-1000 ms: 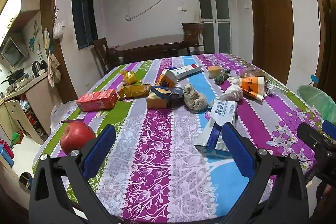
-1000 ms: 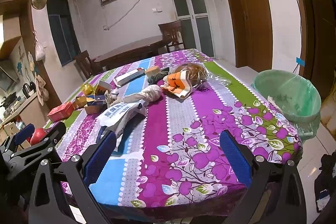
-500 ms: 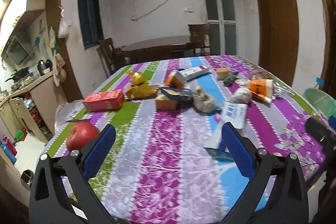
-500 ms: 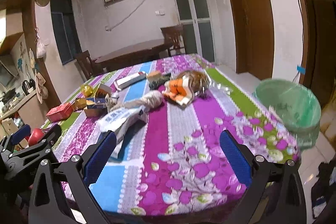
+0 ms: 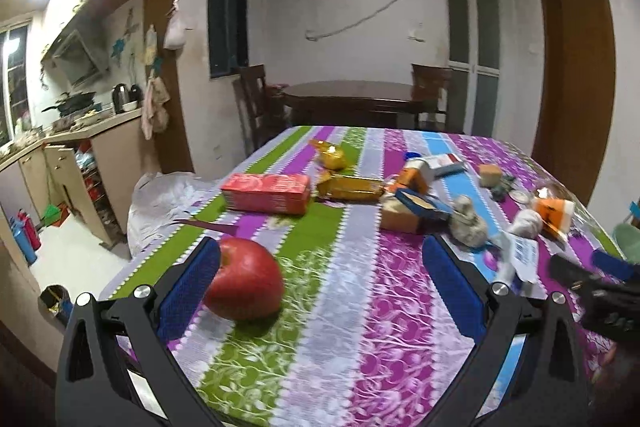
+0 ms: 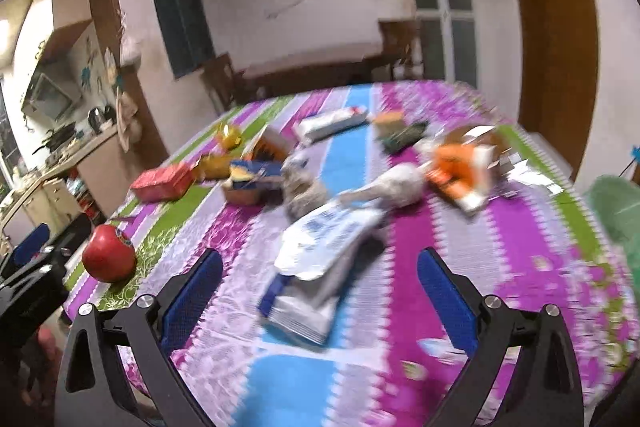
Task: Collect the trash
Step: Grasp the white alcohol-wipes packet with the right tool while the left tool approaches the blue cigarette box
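Trash lies scattered over the striped floral tablecloth (image 5: 352, 307); I see my left gripper (image 5: 320, 291) released, jaws spread wide, with a red apple (image 5: 243, 281) just inside its left pad at about 9 o'clock, seemingly touching it though I cannot be sure; a red carton (image 5: 266, 192) sits at 11 o'clock, a yellow wrapper (image 5: 350, 187) at 12, and an open blue and tan box (image 5: 416, 209) with a crumpled grey wad (image 5: 467, 225) at 1 o'clock. My right gripper (image 6: 318, 291) is released too, its view blurred; a white and blue packet (image 6: 316, 267) lies between its pads toward 12 o'clock; an orange and white wrapper (image 6: 460, 171) rests at 1 o'clock, and a green-lined bin (image 6: 618, 215) stands off the table edge at 3 o'clock.
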Demonstrator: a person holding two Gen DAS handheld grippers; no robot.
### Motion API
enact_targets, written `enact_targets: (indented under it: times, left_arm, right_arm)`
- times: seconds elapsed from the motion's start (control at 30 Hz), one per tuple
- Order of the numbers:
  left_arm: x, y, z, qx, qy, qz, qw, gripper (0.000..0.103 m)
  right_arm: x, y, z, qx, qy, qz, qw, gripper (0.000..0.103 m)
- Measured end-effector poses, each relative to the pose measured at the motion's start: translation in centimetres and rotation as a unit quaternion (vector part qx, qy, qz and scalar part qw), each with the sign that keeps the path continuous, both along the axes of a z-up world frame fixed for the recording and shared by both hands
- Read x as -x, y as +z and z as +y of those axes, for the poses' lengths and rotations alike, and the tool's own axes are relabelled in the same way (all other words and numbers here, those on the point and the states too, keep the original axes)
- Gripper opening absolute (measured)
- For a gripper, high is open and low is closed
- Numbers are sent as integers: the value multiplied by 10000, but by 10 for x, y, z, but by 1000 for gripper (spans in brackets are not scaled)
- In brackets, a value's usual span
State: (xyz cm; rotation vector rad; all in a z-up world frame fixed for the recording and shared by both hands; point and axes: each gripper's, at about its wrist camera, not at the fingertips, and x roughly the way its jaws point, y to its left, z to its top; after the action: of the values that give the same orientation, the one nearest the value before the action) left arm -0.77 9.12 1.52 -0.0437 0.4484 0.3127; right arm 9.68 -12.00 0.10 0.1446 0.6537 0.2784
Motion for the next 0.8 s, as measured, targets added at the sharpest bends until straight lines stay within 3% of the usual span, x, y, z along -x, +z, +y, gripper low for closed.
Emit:
enact_targets:
  times: [0.2, 0.27, 0.37, 0.53, 0.73, 0.8]
  left_arm:
    - [-10, -8, 11, 66, 57, 193, 9998, 97]
    - [-12, -11, 12, 79, 50, 238, 9997, 97]
    - [-19, -13, 10, 175, -54, 340, 9993, 97]
    - [-47, -10, 0, 629, -613, 525, 9947, 97]
    - [-113, -7, -8, 978, -1029, 722, 9872, 97]
    - [-135, -7, -19, 729, -1299, 720, 9862, 97]
  right_arm:
    - [-41, -29, 30, 20, 102, 748, 9971, 74]
    - [-50, -40, 30, -39, 70, 984, 9951, 59]
    - [-49, -45, 22, -408, 141, 984, 9942, 45]
    - [-24, -41, -7, -790, 159, 802, 9935, 41]
    - [1, -38, -55, -1158, -121, 829, 9897, 41]
    - [6, -41, -70, -1317, -248, 872, 9871, 41]
